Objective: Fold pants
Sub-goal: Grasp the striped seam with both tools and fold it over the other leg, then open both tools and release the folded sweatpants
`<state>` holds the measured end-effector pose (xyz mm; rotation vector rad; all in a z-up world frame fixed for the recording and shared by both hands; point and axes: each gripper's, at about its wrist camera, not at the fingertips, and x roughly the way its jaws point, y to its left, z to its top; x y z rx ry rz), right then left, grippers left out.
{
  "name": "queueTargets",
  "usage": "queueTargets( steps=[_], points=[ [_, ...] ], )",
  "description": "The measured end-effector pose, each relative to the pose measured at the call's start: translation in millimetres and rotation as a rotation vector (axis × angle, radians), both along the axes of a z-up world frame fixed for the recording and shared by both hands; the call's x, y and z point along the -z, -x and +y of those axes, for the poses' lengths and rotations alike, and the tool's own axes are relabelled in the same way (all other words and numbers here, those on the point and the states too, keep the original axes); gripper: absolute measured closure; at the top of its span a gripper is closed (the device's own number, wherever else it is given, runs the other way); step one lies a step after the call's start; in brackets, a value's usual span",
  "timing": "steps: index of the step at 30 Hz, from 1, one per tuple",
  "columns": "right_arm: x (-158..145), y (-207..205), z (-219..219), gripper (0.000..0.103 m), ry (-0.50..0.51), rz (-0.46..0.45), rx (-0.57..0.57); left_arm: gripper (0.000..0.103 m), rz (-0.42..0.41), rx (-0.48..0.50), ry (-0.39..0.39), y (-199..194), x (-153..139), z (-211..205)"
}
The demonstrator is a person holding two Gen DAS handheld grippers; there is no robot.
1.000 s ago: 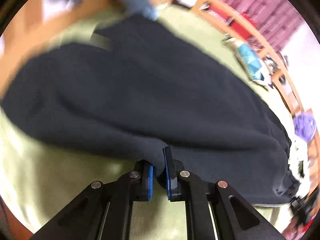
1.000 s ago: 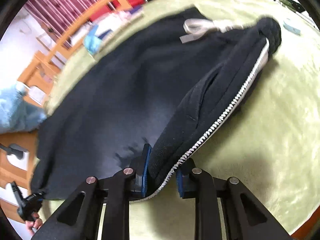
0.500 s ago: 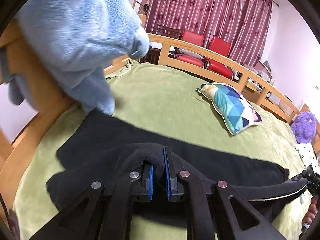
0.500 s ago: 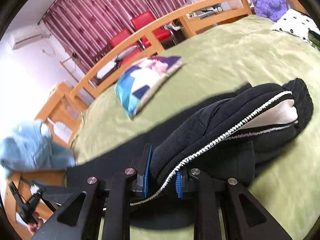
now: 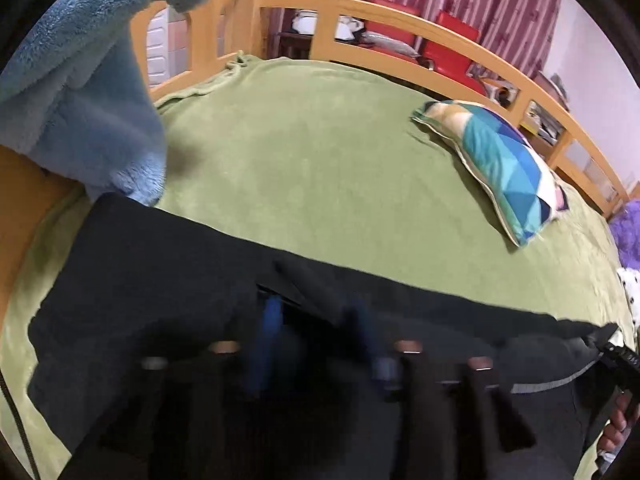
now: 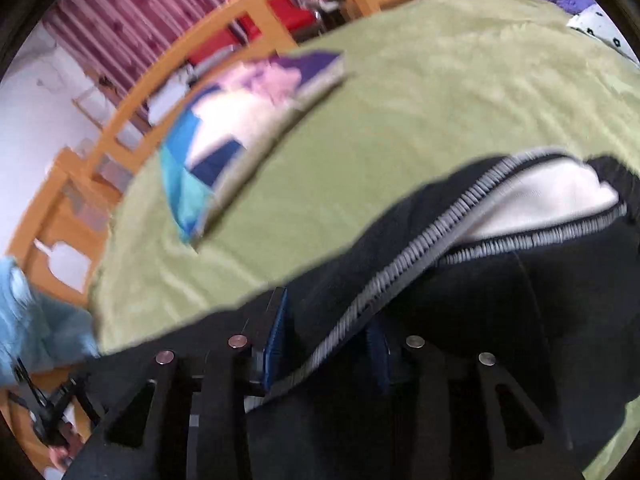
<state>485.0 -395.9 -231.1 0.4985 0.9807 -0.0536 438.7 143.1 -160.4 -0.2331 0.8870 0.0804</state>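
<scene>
The dark navy pants (image 5: 168,288) lie folded lengthwise across the green bed cover (image 5: 320,168). My left gripper (image 5: 316,344) is blurred and its jaws stand wide apart over the leg end of the pants, holding nothing. In the right wrist view the waist end (image 6: 500,280) shows its grey striped side seam (image 6: 400,268) and white lining. My right gripper (image 6: 326,344) has its jaws apart, with the seam edge lying loose between them.
A blue patterned cushion (image 5: 504,176) lies on the far side of the bed. A light blue fleece garment (image 5: 72,80) hangs over the wooden rail at the left. The wooden bed frame (image 5: 400,16) curves behind, with red chairs and curtains beyond.
Both grippers have opened and let go of the pants, which now lie folded on the bed. Both cameras are in motion and blurred.
</scene>
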Motion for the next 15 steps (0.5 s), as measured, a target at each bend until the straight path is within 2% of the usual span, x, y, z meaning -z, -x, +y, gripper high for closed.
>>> queueTargets(
  steps=[1, 4, 8, 10, 15],
  points=[
    [2, 8, 1, 0.061, 0.02, -0.001, -0.015, 0.033, -0.011, 0.009, 0.003, 6, 0, -2],
    [-5, 35, 3, 0.051, 0.043, -0.013, -0.035, 0.033, -0.022, 0.041, -0.004, 32, -6, -8],
    [-12, 75, 0, 0.051, 0.064, -0.014, -0.063, 0.033, -0.011, 0.042, 0.046, 80, -12, -4],
    [-16, 100, 1, 0.051, 0.09, -0.013, -0.077, 0.033, 0.0, 0.02, 0.043, 103, -11, -1],
    [-13, 160, -5, 0.05, 0.094, 0.016, -0.088, 0.032, 0.045, 0.003, 0.102, 165, 6, 4]
  ],
)
